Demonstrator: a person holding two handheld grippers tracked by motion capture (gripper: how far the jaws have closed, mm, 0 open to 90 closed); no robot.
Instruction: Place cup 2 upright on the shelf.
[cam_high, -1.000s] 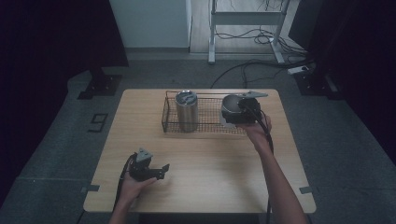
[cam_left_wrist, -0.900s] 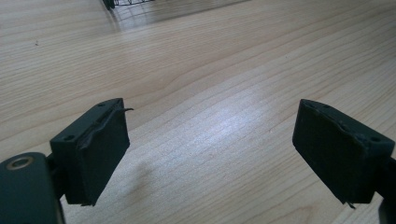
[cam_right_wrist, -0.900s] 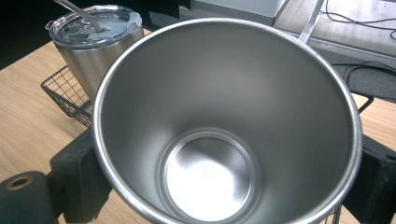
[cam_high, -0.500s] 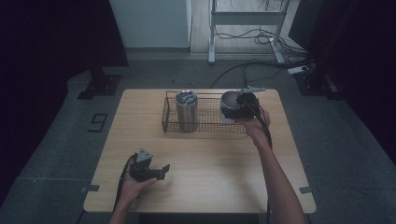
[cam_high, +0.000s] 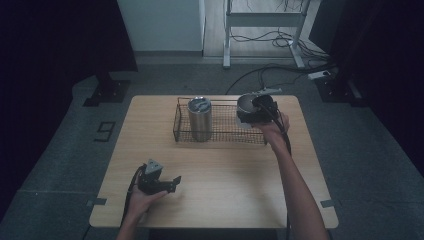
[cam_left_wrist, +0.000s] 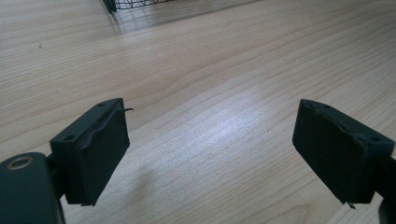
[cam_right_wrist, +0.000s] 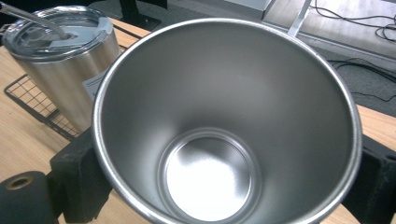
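Note:
A black wire basket (cam_high: 225, 136) stands at the back of the wooden table (cam_high: 225, 170). A steel tumbler with a clear lid (cam_high: 200, 119) stands upright in its left part. My right gripper (cam_high: 251, 114) is shut on an open, empty steel cup (cam_high: 245, 102) at the basket's right end. In the right gripper view the cup (cam_right_wrist: 224, 107) sits between the black jaws of the right gripper (cam_right_wrist: 226, 182), with the lidded tumbler (cam_right_wrist: 65, 51) behind it at left. My left gripper (cam_high: 175, 183) rests low at the table's front left, open, over bare wood (cam_left_wrist: 212, 121).
The basket's wire edge (cam_right_wrist: 32, 100) runs under the tumbler. A corner of the basket (cam_left_wrist: 140, 3) shows far ahead of the left gripper. Beyond the table stand a metal frame (cam_high: 262, 20) and cables on the floor (cam_high: 260, 72).
The right hand with the cup has shifted slightly toward the back of the table. The left hand has stayed where it was.

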